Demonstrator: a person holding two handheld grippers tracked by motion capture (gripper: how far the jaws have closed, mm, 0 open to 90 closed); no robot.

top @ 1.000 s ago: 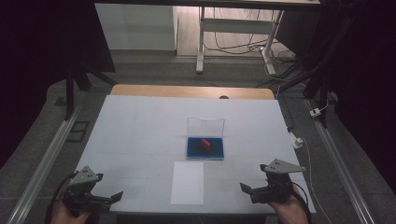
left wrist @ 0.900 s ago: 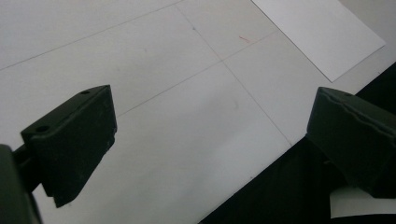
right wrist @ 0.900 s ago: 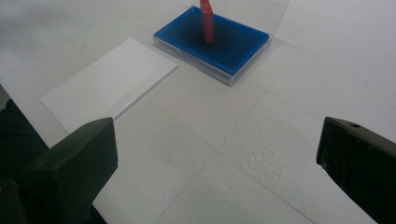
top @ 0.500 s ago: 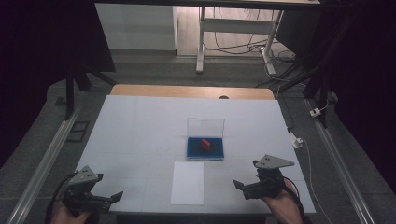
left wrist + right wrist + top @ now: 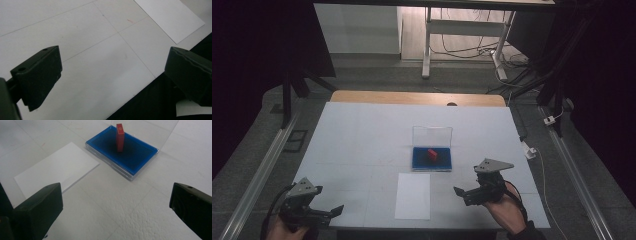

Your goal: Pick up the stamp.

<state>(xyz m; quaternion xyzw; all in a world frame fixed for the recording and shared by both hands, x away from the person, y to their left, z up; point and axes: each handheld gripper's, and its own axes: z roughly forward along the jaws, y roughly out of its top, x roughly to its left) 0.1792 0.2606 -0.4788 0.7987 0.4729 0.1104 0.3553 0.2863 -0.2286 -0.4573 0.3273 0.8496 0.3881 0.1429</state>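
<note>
A blue tray (image 5: 432,159) (image 5: 140,157) with an upright clear lid (image 5: 432,135) lies at the table's middle. On it stands a small red block (image 5: 432,154) (image 5: 120,137). A white sheet of paper (image 5: 413,195) (image 5: 55,171) (image 5: 170,17) lies just in front of the tray. My right gripper (image 5: 462,193) (image 5: 117,210) hovers open to the right of the paper, its jaws aimed at the tray, nothing between them. Over the table's front left edge my left gripper (image 5: 334,210) (image 5: 112,72) is open and empty.
The white table (image 5: 362,135) has a wooden strip along its far edge (image 5: 417,97). Metal rails (image 5: 259,172) run down both sides. A white cable plug (image 5: 529,150) lies off the table's right edge. Desk legs and cables stand on the floor beyond.
My right gripper has moved left and a little forward, toward the paper and the tray. The left gripper has stayed almost where it was.
</note>
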